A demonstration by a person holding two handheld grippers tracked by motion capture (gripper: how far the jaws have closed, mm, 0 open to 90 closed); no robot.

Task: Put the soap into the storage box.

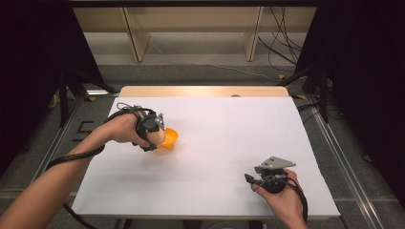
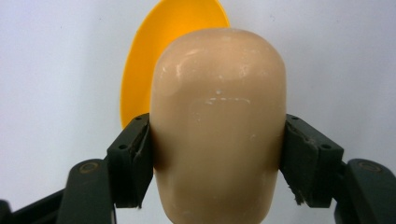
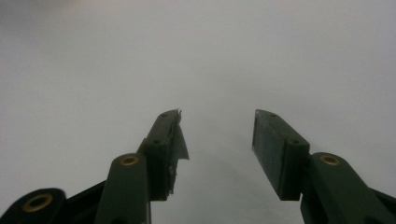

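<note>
One white bench (image 1: 215, 157) carried everything, its surface bare apart from the work at its left side, which left room for the hands to move freely. One orange bowl (image 1: 170, 139) sat there on the bench, tipped toward the left tool (image 1: 157, 136), probably so the held thing could go in or come out. One beige rounded object (image 2: 218, 126), egg-like and smooth, was clamped between the left tool's jaws at its sides, just in front of the bowl's mouth. The right tool (image 1: 253, 180) rested near the bench's front right corner, well apart, its jaws parted and empty, seemingly waiting. Two tools in all, one busy.
</note>
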